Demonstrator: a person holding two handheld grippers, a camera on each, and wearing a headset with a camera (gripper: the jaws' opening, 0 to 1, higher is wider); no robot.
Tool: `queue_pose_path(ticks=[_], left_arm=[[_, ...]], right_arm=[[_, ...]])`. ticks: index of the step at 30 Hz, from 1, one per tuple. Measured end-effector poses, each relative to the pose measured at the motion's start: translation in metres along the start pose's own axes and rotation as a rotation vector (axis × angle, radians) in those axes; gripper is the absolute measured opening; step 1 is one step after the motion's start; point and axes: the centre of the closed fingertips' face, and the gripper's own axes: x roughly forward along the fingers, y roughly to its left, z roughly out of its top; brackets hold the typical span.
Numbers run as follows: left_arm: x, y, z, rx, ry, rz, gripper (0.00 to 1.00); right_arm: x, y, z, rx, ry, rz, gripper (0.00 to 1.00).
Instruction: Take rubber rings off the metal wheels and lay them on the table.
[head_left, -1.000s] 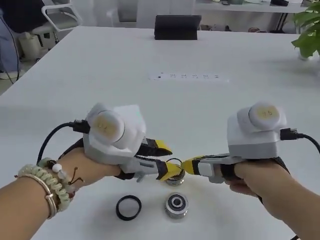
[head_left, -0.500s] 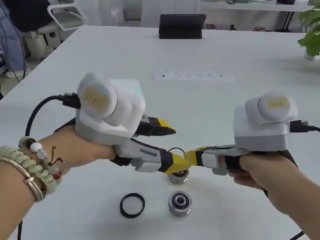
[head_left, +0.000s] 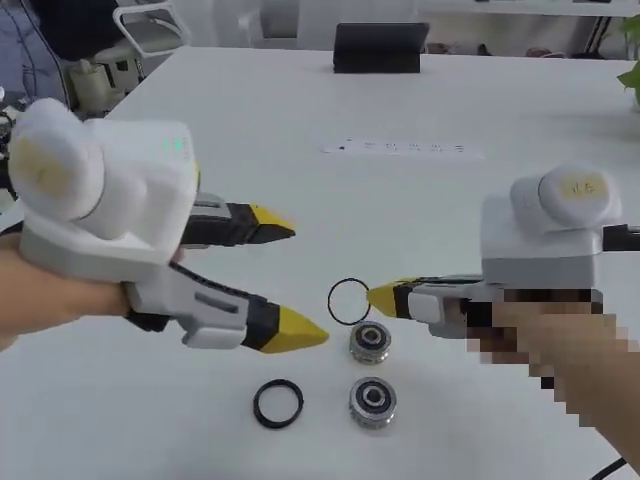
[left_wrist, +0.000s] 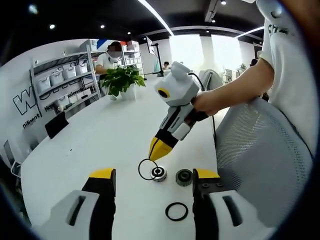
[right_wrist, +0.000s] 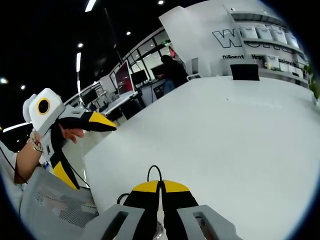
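Observation:
My right gripper (head_left: 380, 297) is shut on a thin black rubber ring (head_left: 347, 300), which hangs in the air just above a bare metal wheel (head_left: 370, 340). A second wheel (head_left: 372, 400) stands nearer me, with a loose black ring (head_left: 277, 403) lying flat to its left. My left gripper (head_left: 290, 280) is open, raised to the left of the wheels and holding nothing. In the left gripper view the right gripper (left_wrist: 157, 147) holds the ring (left_wrist: 145, 170) over the wheels (left_wrist: 184, 176). In the right gripper view the ring (right_wrist: 155, 172) loops up from the shut tips (right_wrist: 161, 186).
The white table (head_left: 450, 220) stretches far ahead, with a socket strip (head_left: 400, 150) set in its middle and a black tablet stand (head_left: 380, 50) at the far edge. An office chair (head_left: 145, 30) stands at the back left. A mesh chair back (left_wrist: 260, 150) is beside me.
The left gripper has drawn back up and to the left, away from the wheel, with its jaws wider apart. The ring now hangs from the right gripper, off the wheel.

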Motion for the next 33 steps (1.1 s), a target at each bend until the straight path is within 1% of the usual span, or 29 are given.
queue_pose_path(ticks=[1,4,5,7,10,11,13,15,17,18,20,22,24,28,31,33], left_arm=[[-0.006,0.000,-0.001,-0.009,-0.008,0.011,0.63],[-0.018,-0.004,-0.003,-0.030,-0.031,0.022,0.67],[-0.024,-0.004,-0.004,-0.037,-0.040,0.034,0.68],[-0.031,-0.005,-0.008,-0.048,-0.046,0.052,0.70],[-0.043,-0.006,-0.020,-0.083,-0.041,0.079,0.73],[-0.047,-0.007,-0.026,-0.098,-0.033,0.096,0.73],[-0.052,-0.010,-0.035,-0.114,-0.026,0.112,0.75],[-0.055,-0.015,-0.042,-0.139,-0.027,0.120,0.75],[-0.057,-0.021,-0.051,-0.164,-0.021,0.121,0.76],[-0.058,-0.025,-0.058,-0.174,-0.009,0.119,0.76],[-0.059,-0.029,-0.068,-0.189,0.016,0.130,0.78],[-0.059,-0.032,-0.075,-0.207,0.021,0.137,0.79],[-0.058,-0.034,-0.078,-0.230,0.019,0.139,0.78],[-0.057,-0.039,-0.083,-0.243,0.024,0.142,0.78],[-0.055,-0.042,-0.086,-0.264,0.019,0.137,0.78],[-0.054,-0.044,-0.089,-0.273,0.027,0.135,0.78]], right_arm=[[0.000,0.003,0.001,-0.001,-0.003,0.008,0.00],[0.000,0.010,0.002,-0.006,-0.004,0.029,0.00],[0.001,0.013,0.003,-0.008,-0.003,0.039,0.00],[0.001,0.017,0.003,-0.012,-0.001,0.050,0.00],[0.003,0.023,0.001,-0.014,0.005,0.073,0.00],[0.003,0.024,0.001,-0.014,0.006,0.076,0.00],[0.004,0.029,0.000,-0.012,0.010,0.092,0.00],[0.005,0.032,-0.001,-0.008,0.009,0.102,0.00],[0.006,0.036,-0.003,0.002,0.012,0.115,0.00],[0.007,0.038,-0.004,0.006,0.014,0.122,0.00],[0.009,0.041,-0.007,0.013,0.022,0.133,0.00],[0.011,0.044,-0.010,0.011,0.034,0.142,0.00],[0.012,0.047,-0.012,0.014,0.041,0.153,0.00],[0.014,0.053,-0.016,0.014,0.054,0.172,0.00],[0.015,0.056,-0.017,0.010,0.061,0.181,0.00],[0.016,0.058,-0.019,0.012,0.066,0.188,0.00]])
